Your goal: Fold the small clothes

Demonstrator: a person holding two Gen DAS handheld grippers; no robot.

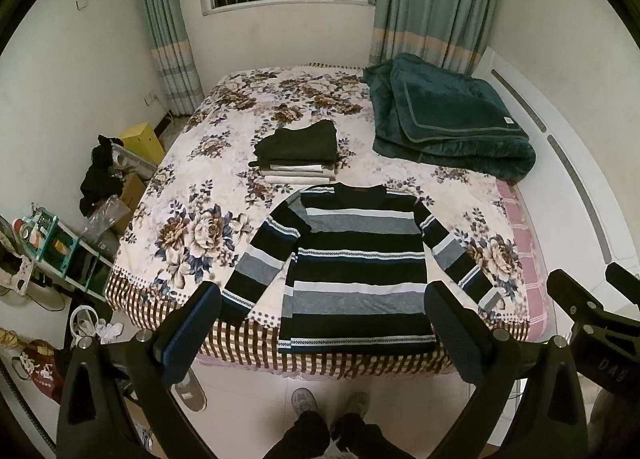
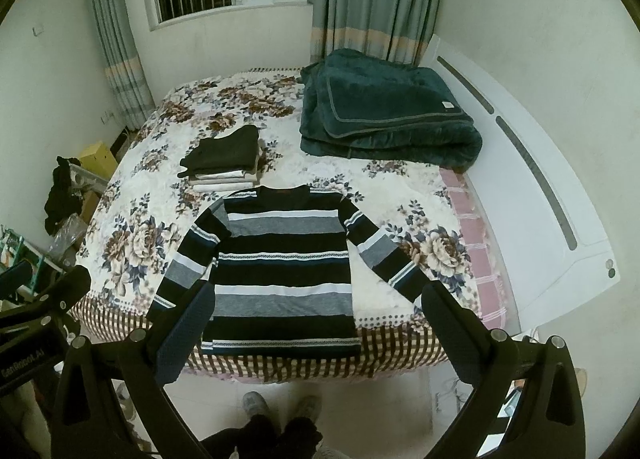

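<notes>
A striped long-sleeved sweater [image 1: 356, 259] in black, grey and white lies flat on the near edge of the bed, sleeves spread, hem hanging slightly over the edge; it also shows in the right wrist view [image 2: 280, 259]. A stack of folded clothes [image 1: 298, 151] with a dark garment on top sits behind it, also in the right wrist view [image 2: 224, 159]. My left gripper [image 1: 320, 327] is open and empty, held above the floor in front of the hem. My right gripper [image 2: 316, 327] is open and empty beside it, also short of the sweater.
A folded dark green blanket [image 1: 444, 115] lies at the bed's back right. The floral bedspread [image 1: 192, 227] covers the bed. A white headboard [image 2: 532, 163] runs along the right. Shelves and clutter [image 1: 60, 243] stand left of the bed. The person's feet [image 1: 332, 403] are on the floor.
</notes>
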